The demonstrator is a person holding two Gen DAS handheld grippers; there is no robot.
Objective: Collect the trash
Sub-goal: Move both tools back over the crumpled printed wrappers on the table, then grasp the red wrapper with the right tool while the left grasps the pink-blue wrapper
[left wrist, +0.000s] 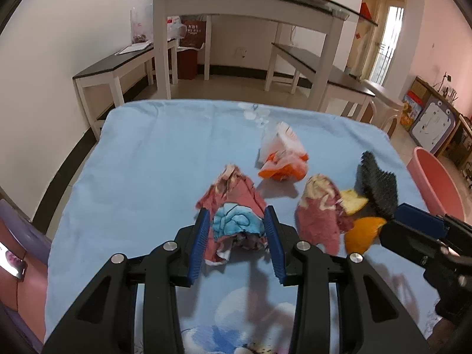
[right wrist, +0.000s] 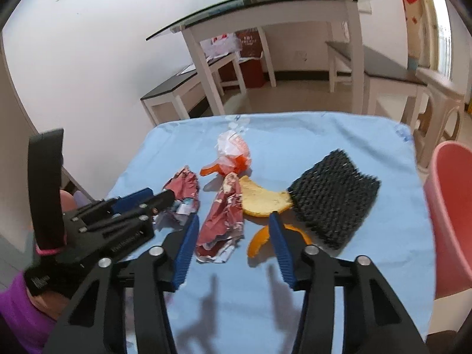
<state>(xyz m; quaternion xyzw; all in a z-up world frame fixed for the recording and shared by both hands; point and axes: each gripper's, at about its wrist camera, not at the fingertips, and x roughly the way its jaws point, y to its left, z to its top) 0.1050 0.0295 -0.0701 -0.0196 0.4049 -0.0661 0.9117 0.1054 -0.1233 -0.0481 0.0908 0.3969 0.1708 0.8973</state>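
My left gripper has its blue jaws on both sides of a crumpled red and blue wrapper on the blue cloth; a firm pinch does not show. It also shows in the right wrist view at that wrapper. My right gripper is open above the cloth, a second red foil wrapper between its jaws. Orange peels, a black foam piece and a white and orange plastic bag lie close by.
A pink bin stands off the table's right edge; it also shows in the left wrist view. The blue cloth covers the table. Behind stand a glass-topped table, dark benches and a plastic chair.
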